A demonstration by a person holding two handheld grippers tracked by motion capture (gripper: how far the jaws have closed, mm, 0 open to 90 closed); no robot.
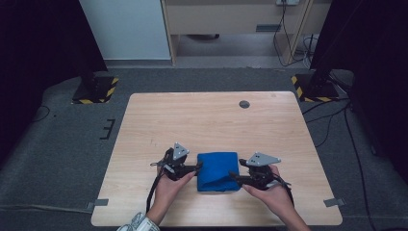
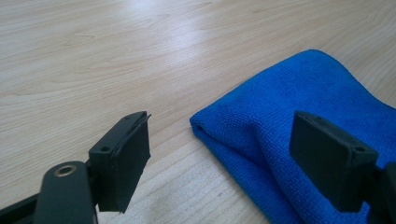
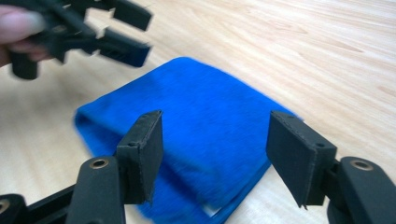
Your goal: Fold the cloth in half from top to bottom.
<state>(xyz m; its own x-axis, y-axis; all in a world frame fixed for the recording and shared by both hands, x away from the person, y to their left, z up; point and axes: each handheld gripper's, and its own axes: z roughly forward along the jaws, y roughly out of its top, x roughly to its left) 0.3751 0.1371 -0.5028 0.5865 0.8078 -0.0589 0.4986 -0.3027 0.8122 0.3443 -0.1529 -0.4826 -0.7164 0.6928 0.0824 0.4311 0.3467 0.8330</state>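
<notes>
Blue microfiber cloth point(image 1: 218, 171), folded, flat on wooden table point(image 1: 211, 120), between both grippers. Soft, light, limp, grippy pile; layers may slide apart. Pinch folded edge, all layers. Left gripper point(image 2: 219, 158) released, beside cloth corner. Right gripper point(image 3: 215, 154) released, over cloth, nothing clamped.

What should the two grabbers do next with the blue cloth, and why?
Probably lift both away. The blue cloth already lies folded on the table, and both the left gripper and the right gripper stand open with nothing pinched, one at each side of it. The fold looks finished, so backing off without dragging an edge seems the safest small move.
</notes>
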